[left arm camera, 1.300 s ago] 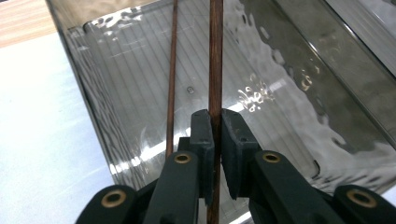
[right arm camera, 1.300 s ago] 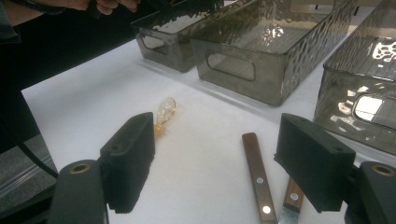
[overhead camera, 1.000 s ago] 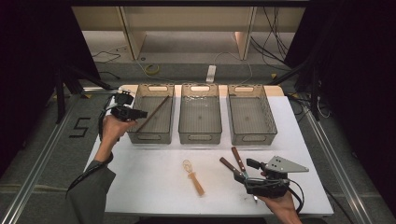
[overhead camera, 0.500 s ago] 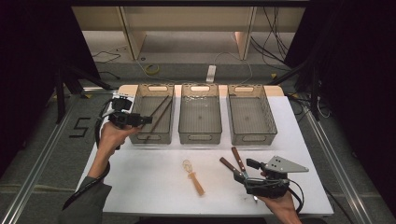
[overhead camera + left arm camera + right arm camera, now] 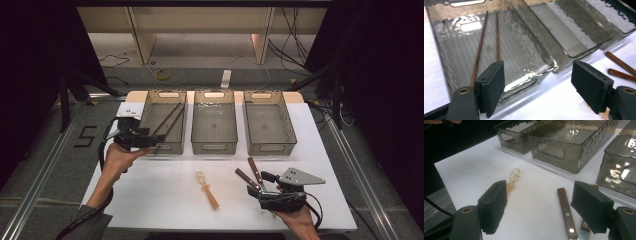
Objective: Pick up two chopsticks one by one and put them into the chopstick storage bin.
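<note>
1. Since the earlier frames the left gripper [image 5: 150, 142] has drawn back from over the left bin [image 5: 150, 130] to just outside its near left corner; its jaws have just been opening and now stand wide with nothing between them.
2. Two chopsticks [image 5: 167, 120] lie inside that left bin, one leaning in it a second ago and the other now beside it; in the left gripper view they [image 5: 480, 47] run side by side up the bin floor.
3. Three clear bins stand in a row at the far side of the white table [image 5: 160, 195]: left, middle bin [image 5: 214, 147] and right bin [image 5: 270, 147].
4. One small whisk with a wooden handle [image 5: 206, 188] lies near the table's middle, well apart from the bins.
5. Two wooden-handled knives [image 5: 252, 172] lie side by side right of the whisk.
6. Right gripper [image 5: 262, 192] rests near the knives, jaws wide, gripping nothing.
</note>
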Motion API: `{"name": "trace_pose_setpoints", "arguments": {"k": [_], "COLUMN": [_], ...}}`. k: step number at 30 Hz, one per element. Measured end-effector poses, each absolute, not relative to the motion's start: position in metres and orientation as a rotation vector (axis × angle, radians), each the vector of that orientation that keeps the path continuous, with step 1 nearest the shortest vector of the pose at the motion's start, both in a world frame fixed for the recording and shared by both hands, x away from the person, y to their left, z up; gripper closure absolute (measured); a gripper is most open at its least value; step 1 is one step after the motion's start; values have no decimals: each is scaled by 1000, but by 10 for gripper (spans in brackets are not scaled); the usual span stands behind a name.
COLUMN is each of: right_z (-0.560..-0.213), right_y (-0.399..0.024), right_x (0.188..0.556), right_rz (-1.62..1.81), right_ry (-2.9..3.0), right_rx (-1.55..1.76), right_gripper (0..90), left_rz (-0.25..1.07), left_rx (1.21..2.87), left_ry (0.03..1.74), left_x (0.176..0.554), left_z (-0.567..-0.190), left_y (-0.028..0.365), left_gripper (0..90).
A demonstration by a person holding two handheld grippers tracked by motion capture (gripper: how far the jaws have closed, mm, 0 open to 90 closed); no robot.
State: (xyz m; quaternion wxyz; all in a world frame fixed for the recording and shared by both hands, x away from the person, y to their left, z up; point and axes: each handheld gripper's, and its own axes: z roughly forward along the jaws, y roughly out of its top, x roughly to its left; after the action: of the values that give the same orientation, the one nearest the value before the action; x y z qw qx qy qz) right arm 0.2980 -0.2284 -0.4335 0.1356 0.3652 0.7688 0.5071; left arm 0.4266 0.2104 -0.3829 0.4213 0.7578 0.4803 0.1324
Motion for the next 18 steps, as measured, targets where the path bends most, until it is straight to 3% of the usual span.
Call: {"name": "trace_pose_setpoints", "arguments": {"k": [10,18], "right_z": [-433,-435], "right_y": [-209,-194], "right_x": [298,301], "right_rz": [1396,1340], "right_ry": [2302,2389], "right_rx": [1017,993], "right_gripper": [300,312], "left_rz": [275,313], "left_rx": [1846,1898], "left_ry": [1128,1050], "left_x": [395,375], "left_z": [-406,-415], "left_y": [198,185], "left_gripper": [215,195]}}
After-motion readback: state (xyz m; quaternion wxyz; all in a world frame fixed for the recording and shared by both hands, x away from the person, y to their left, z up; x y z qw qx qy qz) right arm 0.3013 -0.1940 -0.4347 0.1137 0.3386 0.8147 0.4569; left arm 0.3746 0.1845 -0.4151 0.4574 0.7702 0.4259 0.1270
